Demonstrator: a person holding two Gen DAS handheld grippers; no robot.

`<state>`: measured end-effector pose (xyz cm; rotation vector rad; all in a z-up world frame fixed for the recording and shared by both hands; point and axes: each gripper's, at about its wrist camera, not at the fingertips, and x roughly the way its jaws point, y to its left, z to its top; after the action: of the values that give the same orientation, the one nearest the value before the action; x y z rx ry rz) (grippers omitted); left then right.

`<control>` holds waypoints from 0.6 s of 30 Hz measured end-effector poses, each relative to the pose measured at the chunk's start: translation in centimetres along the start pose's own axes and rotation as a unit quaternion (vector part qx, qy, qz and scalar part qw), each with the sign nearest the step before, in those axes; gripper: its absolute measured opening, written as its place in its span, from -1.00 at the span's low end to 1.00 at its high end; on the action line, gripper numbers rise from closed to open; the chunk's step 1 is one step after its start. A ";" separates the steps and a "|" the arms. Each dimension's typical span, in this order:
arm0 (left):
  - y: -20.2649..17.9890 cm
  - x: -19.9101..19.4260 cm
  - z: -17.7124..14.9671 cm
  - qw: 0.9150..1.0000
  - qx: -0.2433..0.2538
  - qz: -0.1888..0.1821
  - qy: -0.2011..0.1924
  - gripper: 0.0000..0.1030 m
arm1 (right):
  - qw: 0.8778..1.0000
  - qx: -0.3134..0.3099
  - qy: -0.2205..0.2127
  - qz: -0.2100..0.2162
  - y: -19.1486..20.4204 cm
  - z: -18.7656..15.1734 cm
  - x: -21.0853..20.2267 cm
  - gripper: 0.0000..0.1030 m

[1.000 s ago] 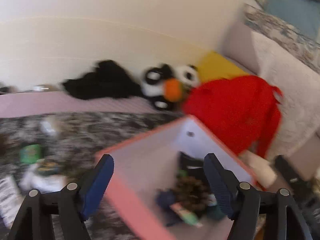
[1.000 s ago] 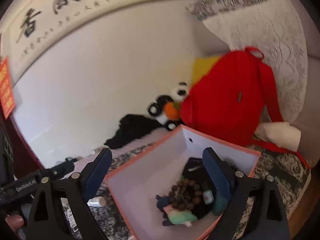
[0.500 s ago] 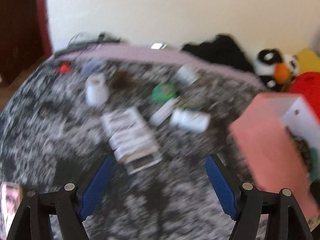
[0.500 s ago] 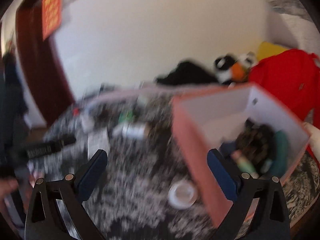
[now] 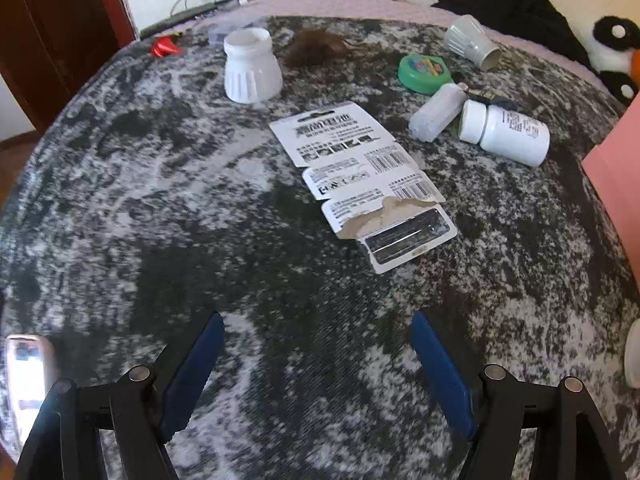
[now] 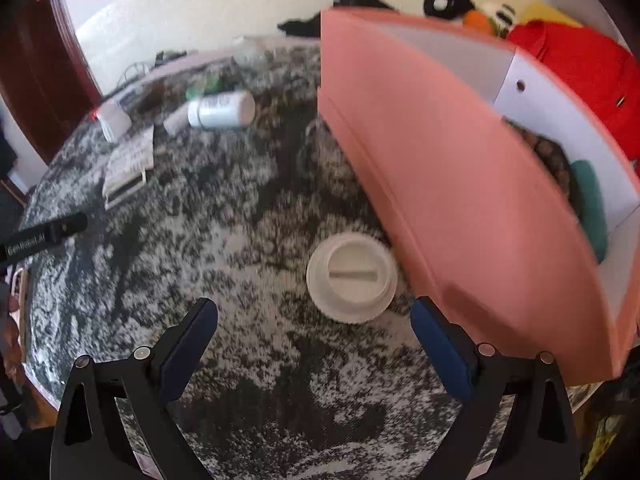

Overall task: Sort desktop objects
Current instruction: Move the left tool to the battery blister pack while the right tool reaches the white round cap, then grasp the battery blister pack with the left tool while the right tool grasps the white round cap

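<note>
My left gripper (image 5: 316, 336) is open and empty above the mottled black-and-white tablecloth (image 5: 160, 208). Ahead of it lie torn battery cards (image 5: 360, 176), a white pill bottle on its side (image 5: 504, 134), a small white tube (image 5: 438, 112), a green round tin (image 5: 424, 73), and two white ribbed cups (image 5: 251, 66) (image 5: 472, 42). My right gripper (image 6: 314, 320) is open and empty, just short of a white round lid (image 6: 352, 276). The lid lies beside the pink box (image 6: 432, 168), which holds beads and a teal item (image 6: 590, 204).
A phone (image 5: 26, 384) lies at the table's left edge. A red clip (image 5: 164, 46) and cables sit at the far edge. Black cloth (image 5: 516, 8), a panda toy (image 5: 616, 52) and a red backpack (image 6: 584, 64) lie behind the table.
Both grippers have swung left and down from over the pink box toward the tabletop. The left now faces the loose objects; the right now faces the white lid. Both stayed open.
</note>
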<state>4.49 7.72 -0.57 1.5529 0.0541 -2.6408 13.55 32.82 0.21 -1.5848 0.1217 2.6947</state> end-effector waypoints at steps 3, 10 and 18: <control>-0.4 0.7 0.4 1.000 -0.005 -0.002 -0.001 0.57 | 1.000 0.001 0.014 -0.002 0.0 0.0 1.3 0.90; -1.8 3.2 1.7 1.000 -0.015 -0.014 -0.001 0.57 | 0.999 -0.001 0.030 -0.026 0.1 0.5 4.3 0.80; -3.1 6.2 4.2 0.999 -0.030 -0.020 -0.005 0.57 | 0.999 -0.031 0.015 -0.032 0.6 1.7 5.8 0.52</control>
<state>-2.41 10.18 -3.93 1.5360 0.1640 -2.6501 9.22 32.19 -4.03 -1.6167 -0.0139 2.6520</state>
